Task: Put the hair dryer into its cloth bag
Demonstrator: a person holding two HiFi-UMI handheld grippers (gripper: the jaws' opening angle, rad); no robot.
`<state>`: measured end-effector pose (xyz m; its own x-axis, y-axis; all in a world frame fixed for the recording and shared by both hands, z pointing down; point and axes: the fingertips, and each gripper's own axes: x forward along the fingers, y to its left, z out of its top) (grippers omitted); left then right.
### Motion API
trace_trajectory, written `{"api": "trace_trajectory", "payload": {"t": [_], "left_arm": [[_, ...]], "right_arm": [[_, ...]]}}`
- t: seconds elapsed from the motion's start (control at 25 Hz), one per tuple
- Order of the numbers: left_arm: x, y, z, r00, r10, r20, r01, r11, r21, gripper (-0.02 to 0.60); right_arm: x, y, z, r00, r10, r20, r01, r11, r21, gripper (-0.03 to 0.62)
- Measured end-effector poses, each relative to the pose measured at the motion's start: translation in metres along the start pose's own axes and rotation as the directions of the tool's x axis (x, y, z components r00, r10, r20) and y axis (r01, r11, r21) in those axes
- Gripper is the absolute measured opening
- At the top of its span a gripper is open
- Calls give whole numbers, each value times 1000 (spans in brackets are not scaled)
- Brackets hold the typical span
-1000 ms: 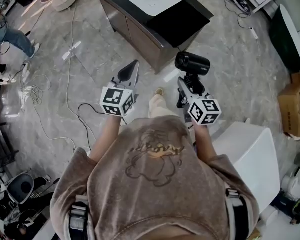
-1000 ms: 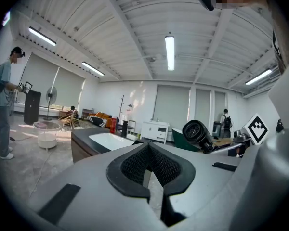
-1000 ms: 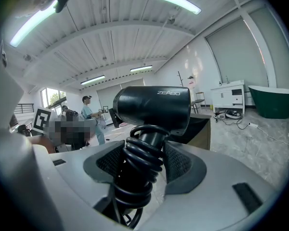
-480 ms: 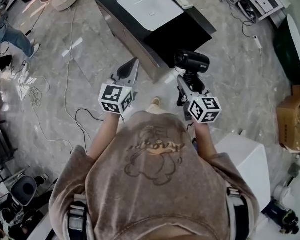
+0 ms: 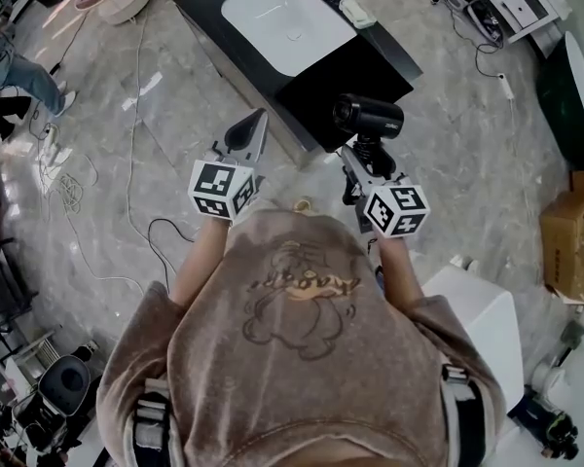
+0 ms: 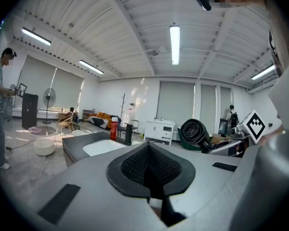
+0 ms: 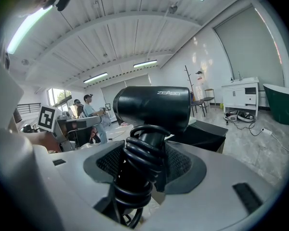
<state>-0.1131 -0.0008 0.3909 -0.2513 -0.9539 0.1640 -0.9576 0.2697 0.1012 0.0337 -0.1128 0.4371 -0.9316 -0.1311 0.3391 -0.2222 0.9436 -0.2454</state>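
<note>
The black hair dryer (image 5: pixel 370 117) stands upright in my right gripper (image 5: pixel 362 166), its barrel lying crosswise above the jaws. In the right gripper view the jaws press on the handle, which has the black cord (image 7: pixel 140 163) coiled round it, under the barrel (image 7: pixel 154 107). My left gripper (image 5: pixel 248 132) is held level beside it at the left, shut with nothing in it; its black pads (image 6: pixel 151 170) meet. From the left gripper view the hair dryer (image 6: pixel 195 133) shows at the right. No cloth bag is visible in any view.
A black cabinet (image 5: pixel 355 52) with a white basin (image 5: pixel 284 10) stands just ahead on the marble floor. Cables (image 5: pixel 127 212) trail at the left. A white box (image 5: pixel 482 305) is at my right, a cardboard box (image 5: pixel 572 236) further right. People stand in the background.
Both grippers have travelled forward together with the person, and the black cabinet now lies closer under them. The hold on the hair dryer is unchanged and the left jaws stay shut.
</note>
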Motion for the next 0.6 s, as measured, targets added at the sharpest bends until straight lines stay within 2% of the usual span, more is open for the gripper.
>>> {"api": "trace_trajectory", "payload": {"t": [0.28,0.6], "left_arm": [[32,20,18,996,-93,3,93,996,15,18],[53,29,21,979,-203,-21,203,979,20,18]], "right_arm": [[20,-5,10,998,-62,10,62,998,33,250],[28,-7,16,986,-159,46,154,984,94,249]]}}
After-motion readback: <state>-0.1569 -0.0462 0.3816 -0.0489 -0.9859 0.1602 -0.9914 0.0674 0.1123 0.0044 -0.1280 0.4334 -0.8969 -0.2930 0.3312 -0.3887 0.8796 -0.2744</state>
